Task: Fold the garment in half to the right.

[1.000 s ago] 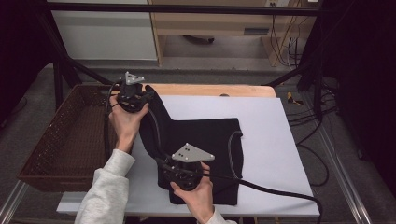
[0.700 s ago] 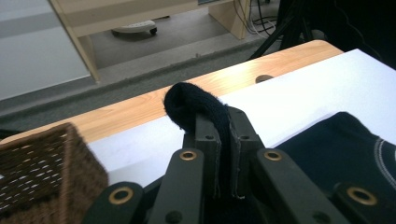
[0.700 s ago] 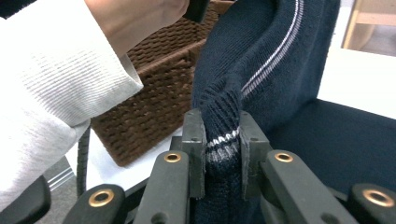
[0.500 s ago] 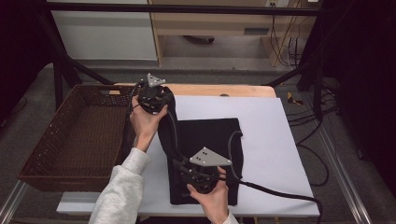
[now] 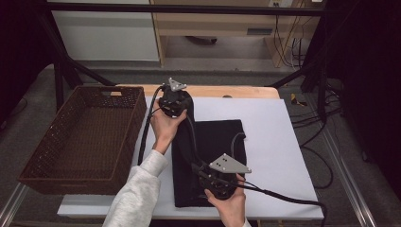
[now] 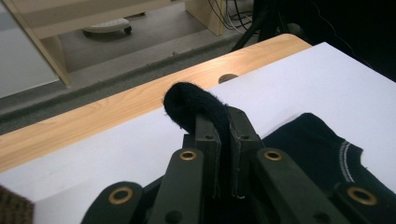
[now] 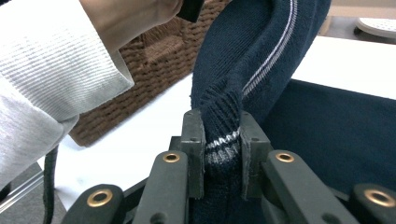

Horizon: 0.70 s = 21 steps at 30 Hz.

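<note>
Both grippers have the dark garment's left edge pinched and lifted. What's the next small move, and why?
Probably carry that edge on to the right and lay it down. The left gripper and right gripper are each shut on the dark garment, its left side standing up in a fold over the rest, which lies flat on the white sheet. Lowering it would finish the fold.

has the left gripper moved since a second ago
Yes. In the high view the left gripper, shut on the dark garment, has gone rightward, away from the basket and over the white sheet.
</note>
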Each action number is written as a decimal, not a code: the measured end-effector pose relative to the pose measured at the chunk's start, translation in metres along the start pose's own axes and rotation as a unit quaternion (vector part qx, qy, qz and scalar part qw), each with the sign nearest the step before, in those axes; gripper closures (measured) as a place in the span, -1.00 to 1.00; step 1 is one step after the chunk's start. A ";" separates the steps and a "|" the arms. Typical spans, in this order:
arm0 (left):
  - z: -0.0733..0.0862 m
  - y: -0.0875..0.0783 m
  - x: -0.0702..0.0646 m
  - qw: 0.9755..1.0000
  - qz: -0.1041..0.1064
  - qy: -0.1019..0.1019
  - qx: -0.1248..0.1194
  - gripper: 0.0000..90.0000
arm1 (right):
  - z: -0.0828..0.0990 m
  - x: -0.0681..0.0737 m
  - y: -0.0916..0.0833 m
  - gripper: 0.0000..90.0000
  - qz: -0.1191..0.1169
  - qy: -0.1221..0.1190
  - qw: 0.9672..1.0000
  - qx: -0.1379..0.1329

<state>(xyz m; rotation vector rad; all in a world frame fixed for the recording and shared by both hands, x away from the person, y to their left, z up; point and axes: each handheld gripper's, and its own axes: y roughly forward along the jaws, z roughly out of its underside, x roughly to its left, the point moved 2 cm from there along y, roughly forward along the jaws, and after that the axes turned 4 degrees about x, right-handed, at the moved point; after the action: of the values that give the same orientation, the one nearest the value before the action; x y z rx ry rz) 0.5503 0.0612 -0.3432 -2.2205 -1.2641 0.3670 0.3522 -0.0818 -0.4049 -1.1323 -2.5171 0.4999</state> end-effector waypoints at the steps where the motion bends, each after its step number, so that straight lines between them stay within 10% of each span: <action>1: 0.000 0.002 -0.002 1.000 0.002 0.001 0.001 0.88 | 0.002 -0.001 -0.001 0.70 0.003 -0.001 1.000 0.001; 21: 0.001 0.043 -0.039 0.999 0.033 0.008 0.017 0.86 | 0.027 -0.026 -0.014 0.67 0.053 0.020 0.998 0.019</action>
<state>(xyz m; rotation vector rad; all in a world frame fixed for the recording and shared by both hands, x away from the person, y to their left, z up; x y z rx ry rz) 0.5602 0.0108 -0.3707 -2.2355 -1.1689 0.3925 0.3477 -0.1153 -0.4263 -1.2541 -2.4136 0.5444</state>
